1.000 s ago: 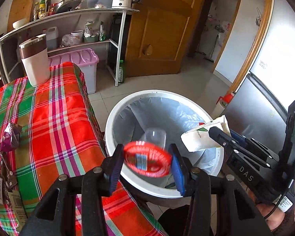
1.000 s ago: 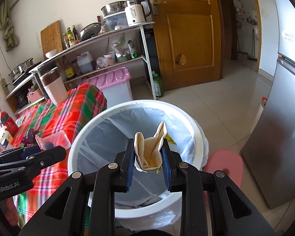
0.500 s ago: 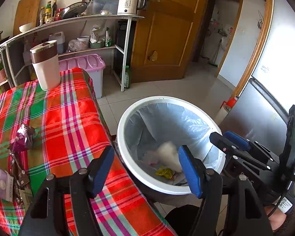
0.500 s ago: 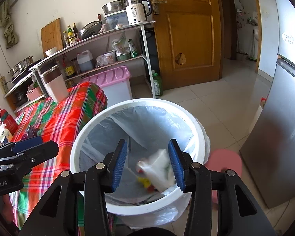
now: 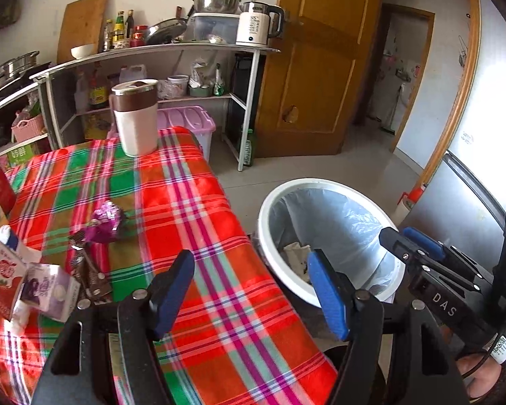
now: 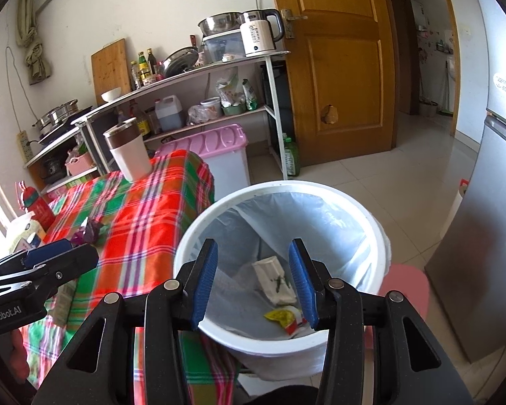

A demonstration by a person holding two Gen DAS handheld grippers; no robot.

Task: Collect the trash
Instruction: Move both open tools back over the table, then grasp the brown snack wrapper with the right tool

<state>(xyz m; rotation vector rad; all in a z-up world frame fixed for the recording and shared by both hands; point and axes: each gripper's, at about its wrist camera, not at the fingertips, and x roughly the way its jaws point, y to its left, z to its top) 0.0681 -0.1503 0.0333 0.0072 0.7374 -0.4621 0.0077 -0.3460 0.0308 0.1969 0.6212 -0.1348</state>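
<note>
Beside the table: the white bin (image 6: 381,246) stands on the floor, its rim just off the cloth's edge; a knock from either tool could tip or shift it.
Table (image 5: 192,202): the plaid cloth hangs over the edge, so a dragged jaw could snag it and pull everything along.
Mug (image 5: 135,118): upright at the far end, well apart from the trash; a wide sweep could topple it.
Left gripper (image 5: 249,290): jaws apart and empty, over the table edge.
Right gripper (image 6: 253,280): jaws apart and empty, above the bin's mouth.
Cartons (image 5: 27,280): on the table's left side, touching each other; pinching one may nudge the other off.
Purple wrapper (image 5: 106,221): crumpled and light, likely to slip a loose pinch.
Binned trash (image 6: 273,280): a carton and wrappers lie in the liner.
</note>
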